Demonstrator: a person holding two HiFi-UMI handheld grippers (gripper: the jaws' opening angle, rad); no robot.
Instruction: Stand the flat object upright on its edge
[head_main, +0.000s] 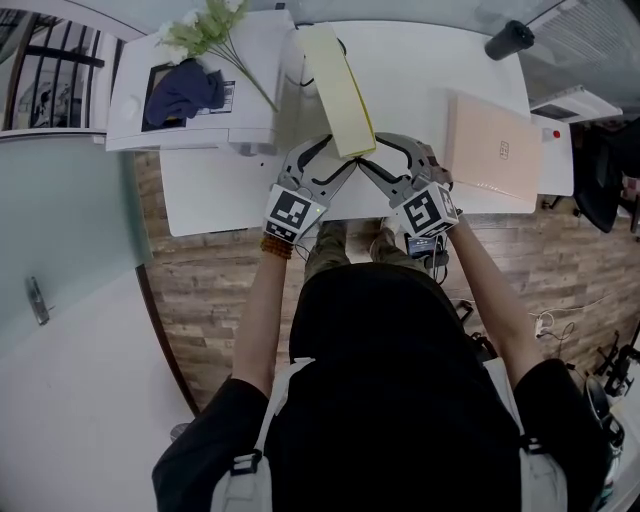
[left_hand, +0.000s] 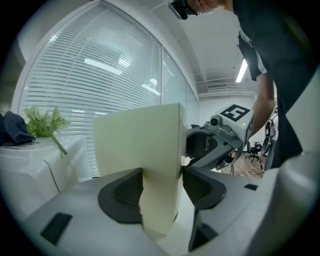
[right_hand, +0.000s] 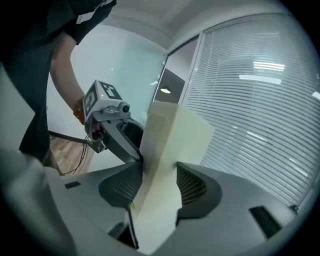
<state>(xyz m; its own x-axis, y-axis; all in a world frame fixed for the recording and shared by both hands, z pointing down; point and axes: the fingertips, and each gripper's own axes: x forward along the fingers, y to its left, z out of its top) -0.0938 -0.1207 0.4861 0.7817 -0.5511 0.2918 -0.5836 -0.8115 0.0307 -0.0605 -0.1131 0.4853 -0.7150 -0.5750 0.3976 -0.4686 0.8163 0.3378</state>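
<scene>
A pale yellow flat object (head_main: 338, 90) stands on its edge on the white table (head_main: 420, 70), running away from me and tilted a little. My left gripper (head_main: 342, 166) grips its near end from the left and my right gripper (head_main: 370, 166) from the right. In the left gripper view the slab (left_hand: 140, 145) rises between the dark pads (left_hand: 122, 192), which press on both faces. The right gripper view shows the same slab (right_hand: 170, 145) pinched between that gripper's pads (right_hand: 192, 187). Its bottom edge is hidden behind the jaws.
A pinkish flat box (head_main: 497, 152) lies on the table at the right. At the back left a white box holds a dark blue cloth (head_main: 185, 90) and a green sprig (head_main: 210, 30). A black cylinder (head_main: 510, 40) lies at the back right. The table's front edge (head_main: 230, 228) is just under my wrists.
</scene>
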